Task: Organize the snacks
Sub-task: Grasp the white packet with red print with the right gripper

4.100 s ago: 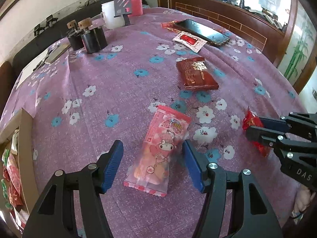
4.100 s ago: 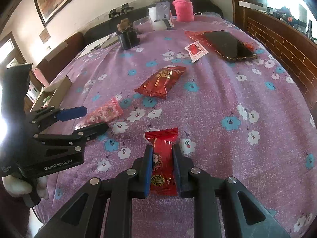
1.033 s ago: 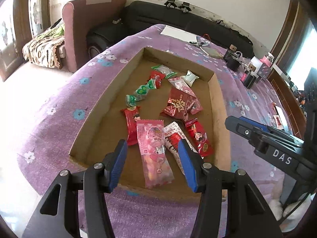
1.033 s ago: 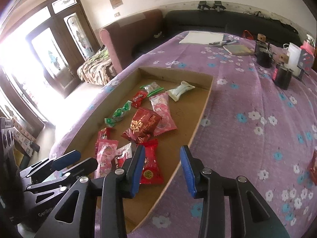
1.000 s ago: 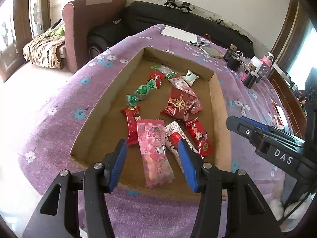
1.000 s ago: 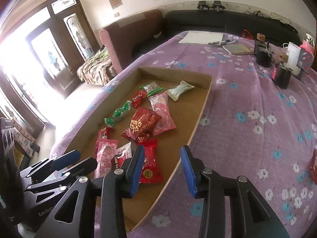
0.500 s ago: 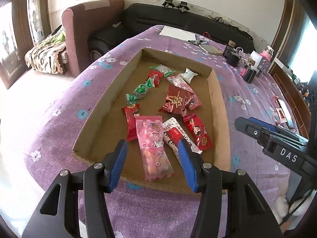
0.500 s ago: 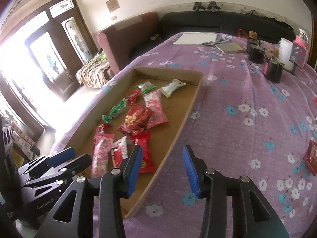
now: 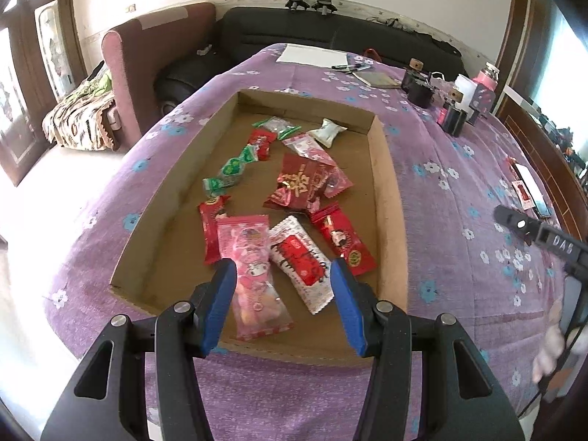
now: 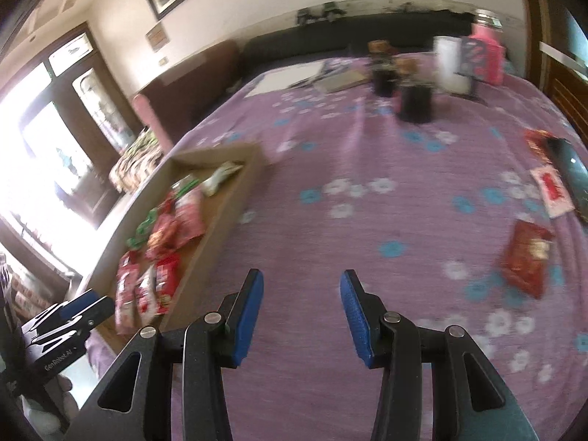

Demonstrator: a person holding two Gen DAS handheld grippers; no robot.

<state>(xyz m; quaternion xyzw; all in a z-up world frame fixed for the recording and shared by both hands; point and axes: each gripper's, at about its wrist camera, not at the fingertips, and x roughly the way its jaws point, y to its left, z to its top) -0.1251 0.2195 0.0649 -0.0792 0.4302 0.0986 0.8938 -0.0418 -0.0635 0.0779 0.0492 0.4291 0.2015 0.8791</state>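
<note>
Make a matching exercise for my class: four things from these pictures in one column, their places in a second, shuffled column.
Things:
1. pink cartoon packet
2. green candies
3. dark red packet
4. white paper

Places:
A. far end of the tablecloth
B. tablecloth, outside the box
C. box, nearest the left hand-held gripper
D. box, left side

Pairs: 1-C, 2-D, 3-B, 4-A

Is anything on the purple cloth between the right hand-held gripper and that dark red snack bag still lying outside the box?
Nothing visible blocks it. The right hand-held gripper is open and empty, and only bare purple flowered tablecloth lies between it and the dark red foil snack bag. The white and red sachet and black phone sit beyond the bag.
</note>
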